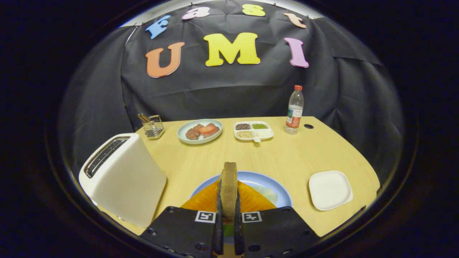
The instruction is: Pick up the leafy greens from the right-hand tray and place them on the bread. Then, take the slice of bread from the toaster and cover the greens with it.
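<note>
Over the wooden table (287, 157), the gripper (228, 215) clamped a bread slice (228, 188) on edge above the blue plate (265, 181) and its pale greens (268, 194); released tilted, it might have landed askew.

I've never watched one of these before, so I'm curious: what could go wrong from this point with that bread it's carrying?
The gripper pinches the slice of bread on edge between both fingers. It may tear or slip if squeezed wrongly.

It hangs upright over the blue plate, so it has to be laid flat. Dropped on edge, it could topple off the orange slice and the pale greens.

The toaster stands close beside the plate, so a wide swing might knock it.
</note>
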{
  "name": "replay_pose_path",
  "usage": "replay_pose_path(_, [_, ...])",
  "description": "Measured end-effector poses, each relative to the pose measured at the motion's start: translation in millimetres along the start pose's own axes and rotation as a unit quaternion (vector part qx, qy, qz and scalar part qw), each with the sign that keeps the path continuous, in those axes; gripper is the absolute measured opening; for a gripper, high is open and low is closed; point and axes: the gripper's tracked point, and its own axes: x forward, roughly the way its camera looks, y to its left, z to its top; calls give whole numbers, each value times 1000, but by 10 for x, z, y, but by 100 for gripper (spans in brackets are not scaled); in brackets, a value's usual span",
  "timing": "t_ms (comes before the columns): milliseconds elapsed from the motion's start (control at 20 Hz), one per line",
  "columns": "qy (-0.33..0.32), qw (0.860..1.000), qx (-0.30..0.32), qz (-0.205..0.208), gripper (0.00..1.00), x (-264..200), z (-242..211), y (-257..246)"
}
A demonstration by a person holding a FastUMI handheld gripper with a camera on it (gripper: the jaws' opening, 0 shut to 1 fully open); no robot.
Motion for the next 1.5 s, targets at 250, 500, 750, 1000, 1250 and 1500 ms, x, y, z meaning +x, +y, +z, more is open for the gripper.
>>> replay_pose_path(250, [15, 1000, -17, -12, 12, 103, -186, -169])
replay_pose_path(500, [36, 999, -3, -10, 18, 226, -391, -354])
replay_pose_path(750, [29, 1000, -5, -3, 28, 254, -452, -438])
replay_pose_path(1000, [-10, 1000, -15, 1, 49, 157, -304, -465])
replay_pose_path(1250, [-18, 998, -33, -46, 65, -42, -272, -689])
replay_pose_path(1500, [-60, 997, -34, -33, 70, -518, -90, -693])
